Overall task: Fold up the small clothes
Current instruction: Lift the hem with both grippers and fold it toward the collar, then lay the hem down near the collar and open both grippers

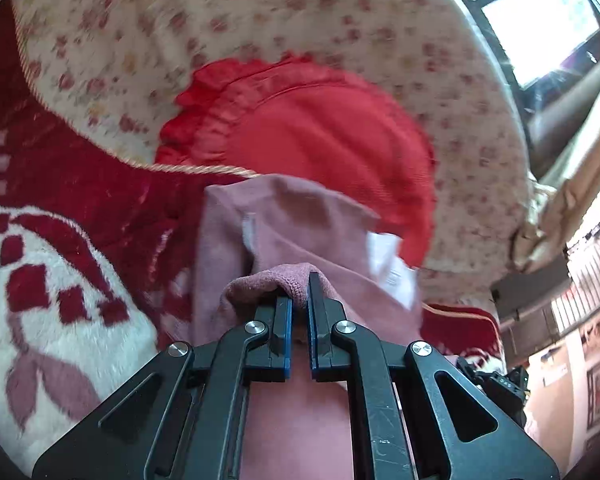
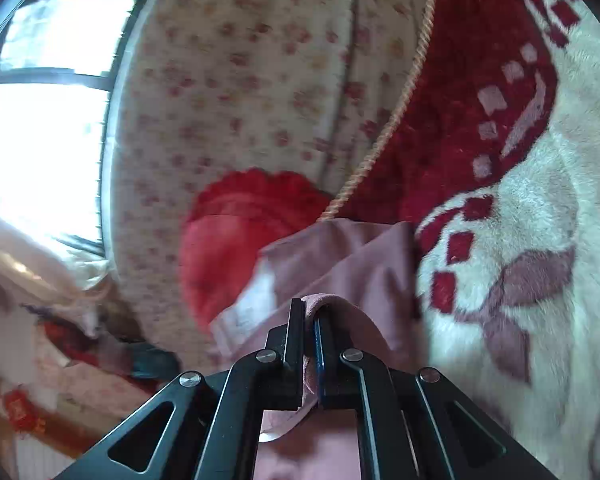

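Observation:
A small dusty-pink garment [image 1: 284,224] hangs in front of both cameras, with white labels showing on its inner side. My left gripper [image 1: 299,292] is shut on a bunched edge of the pink cloth. In the right wrist view the same garment [image 2: 352,256] drapes ahead, and my right gripper [image 2: 309,312] is shut on another fold of its edge. The cloth runs down between and under the black fingers of both grippers. Both views are blurred by motion.
A red and white plush blanket [image 1: 52,264] covers the bed below. A round red frilled cushion [image 1: 308,128] leans on a cream floral headboard [image 1: 260,20]. A bright window [image 2: 44,120] lies to the side.

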`<state>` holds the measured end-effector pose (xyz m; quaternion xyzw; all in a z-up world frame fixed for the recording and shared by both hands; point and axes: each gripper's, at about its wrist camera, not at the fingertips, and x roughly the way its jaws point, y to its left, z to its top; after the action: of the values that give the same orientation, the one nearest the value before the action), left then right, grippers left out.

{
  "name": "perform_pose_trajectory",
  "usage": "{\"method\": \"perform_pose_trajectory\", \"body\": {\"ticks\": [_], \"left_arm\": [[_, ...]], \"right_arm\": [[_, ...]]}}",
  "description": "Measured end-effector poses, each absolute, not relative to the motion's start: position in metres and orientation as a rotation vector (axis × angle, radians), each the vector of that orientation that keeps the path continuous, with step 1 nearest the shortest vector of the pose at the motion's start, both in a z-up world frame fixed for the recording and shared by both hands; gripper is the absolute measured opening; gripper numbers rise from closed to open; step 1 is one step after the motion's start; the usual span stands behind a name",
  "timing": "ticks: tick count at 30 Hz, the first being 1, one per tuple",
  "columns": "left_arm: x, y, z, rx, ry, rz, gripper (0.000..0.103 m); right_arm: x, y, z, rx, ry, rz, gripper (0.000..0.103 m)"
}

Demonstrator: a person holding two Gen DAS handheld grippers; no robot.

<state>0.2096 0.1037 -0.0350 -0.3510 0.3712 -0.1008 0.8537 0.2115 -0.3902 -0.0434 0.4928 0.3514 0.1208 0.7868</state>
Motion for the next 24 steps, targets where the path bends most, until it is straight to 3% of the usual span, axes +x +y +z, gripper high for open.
{"method": "perform_pose_trajectory", "body": {"ticks": [8, 10, 11, 12, 17, 21, 22, 24], "left_arm": [[0.229, 0.112, -0.049, -0.730, 0.810, -0.221, 0.006], [0.228, 0.112, -0.045, -0.714, 0.810, -0.222, 0.006], [0.227, 0.112, -0.044, -0.711, 0.809, -0.221, 0.006], [0.226, 0.113, -0.042, -0.708, 0.808, -0.219, 0.006], [0.219, 0.109, -0.025, -0.629, 0.770, -0.221, 0.006], [0.216, 0.106, -0.020, -0.579, 0.770, -0.203, 0.009], [0.218, 0.110, -0.023, -0.599, 0.780, -0.200, 0.012], [0.219, 0.120, -0.025, -0.661, 0.773, -0.193, 0.035]], "right_arm": [[0.243, -0.390, -0.059, 1.013, 0.780, 0.167, 0.006], [0.243, -0.394, -0.061, 1.041, 0.784, 0.139, 0.018], [0.239, -0.398, -0.060, 1.052, 0.759, 0.124, 0.029], [0.236, -0.400, -0.057, 1.053, 0.739, 0.113, 0.031], [0.215, -0.398, -0.010, 0.837, 0.604, 0.126, 0.031], [0.210, -0.355, 0.019, 0.552, 0.624, 0.264, 0.031], [0.210, -0.345, 0.020, 0.511, 0.637, 0.285, 0.031], [0.212, -0.331, 0.015, 0.472, 0.670, 0.314, 0.031]]}}
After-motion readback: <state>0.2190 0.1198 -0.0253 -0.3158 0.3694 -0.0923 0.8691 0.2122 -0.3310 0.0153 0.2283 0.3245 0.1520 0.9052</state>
